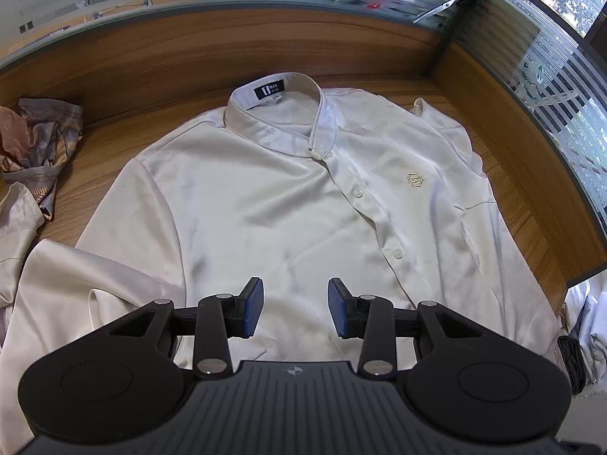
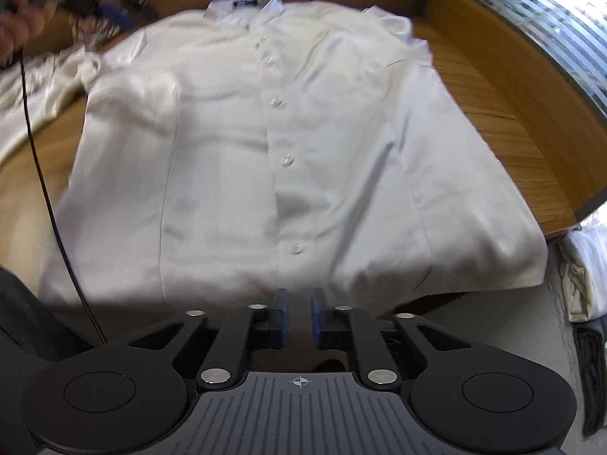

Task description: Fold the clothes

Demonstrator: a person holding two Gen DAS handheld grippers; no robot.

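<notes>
Neck label: dark rectangle sewn inside the collar, far ahead of the left gripper; a pale shield-like mark with small characters beside it, too small to read.
Chest emblem: gold hexagonal outline, ahead and right of the left gripper's fingers; no letters made out.
Gripper body mark: small crosshair logo on the ribbed grey housing, same mark in the right wrist view.
Shirt: cream, buttoned, band collar, lying face up and flat on the wooden table, collar end away from both grippers, hem end nearest them.
Left gripper: held above the shirt's lower front, blue pads spread wide, nothing between them, no contact with the cloth visible.
Right gripper: at the hem, just below the button placket; blue pads close together with a narrow gap showing, not seen gripping cloth. View is motion-blurred.
Hand: person's hand far ahead-left of the right gripper, around the other gripper; a black cable hangs from it.
Patterned cloth: brown-grey crumpled fabric, left of the left gripper, beside the shirt's sleeve.
Scissors: far ahead-right, against the glass partition.
Pale clothes: heap right of the right gripper, past the table edge.
</notes>
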